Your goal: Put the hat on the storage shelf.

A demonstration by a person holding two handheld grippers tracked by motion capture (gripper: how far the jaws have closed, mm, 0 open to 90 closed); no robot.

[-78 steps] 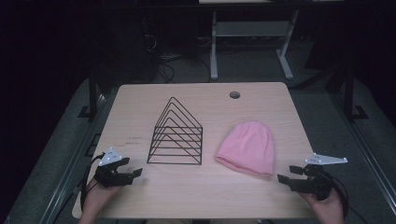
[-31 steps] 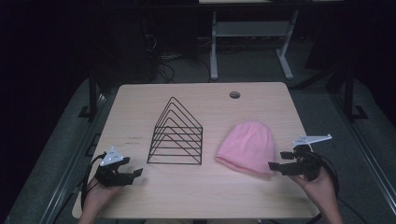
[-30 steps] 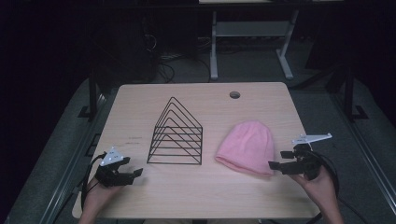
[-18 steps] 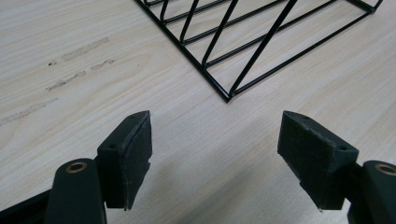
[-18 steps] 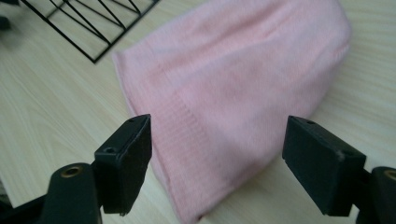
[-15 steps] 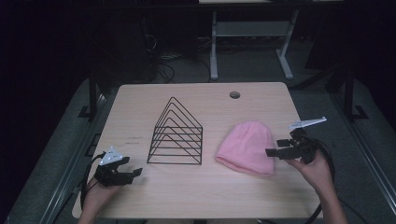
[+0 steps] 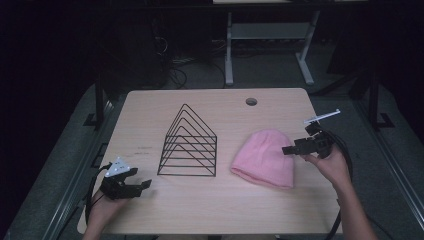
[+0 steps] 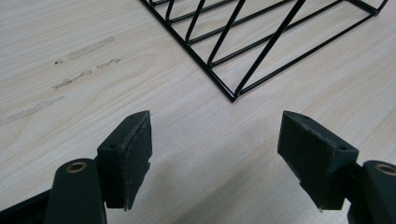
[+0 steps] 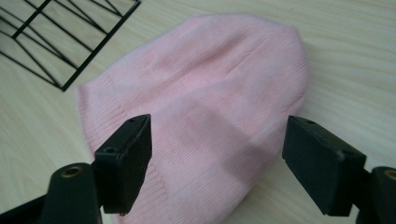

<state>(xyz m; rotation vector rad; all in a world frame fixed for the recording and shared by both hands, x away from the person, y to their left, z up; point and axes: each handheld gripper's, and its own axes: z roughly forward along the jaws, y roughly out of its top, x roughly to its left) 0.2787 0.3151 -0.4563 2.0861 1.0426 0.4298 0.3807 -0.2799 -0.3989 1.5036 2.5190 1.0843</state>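
Table (image 7: 210,210): pink beanie (image 7: 265,157) beside right gripper (image 7: 290,149) (jaws apart).

Count on the tabletop (image 7: 150,115)
One pink beanie (image 7: 264,157), one black wire rack (image 7: 189,144), two grippers: left gripper (image 7: 142,185), right gripper (image 7: 286,149).

A black wire rack (image 7: 188,144) of nested triangular frames stands upright on the pale wooden tabletop (image 7: 215,210), left of centre. A round cable hole (image 7: 251,101) sits near the far edge. Faint grey scuff marks (image 8: 70,65) streak the wood beside the rack.
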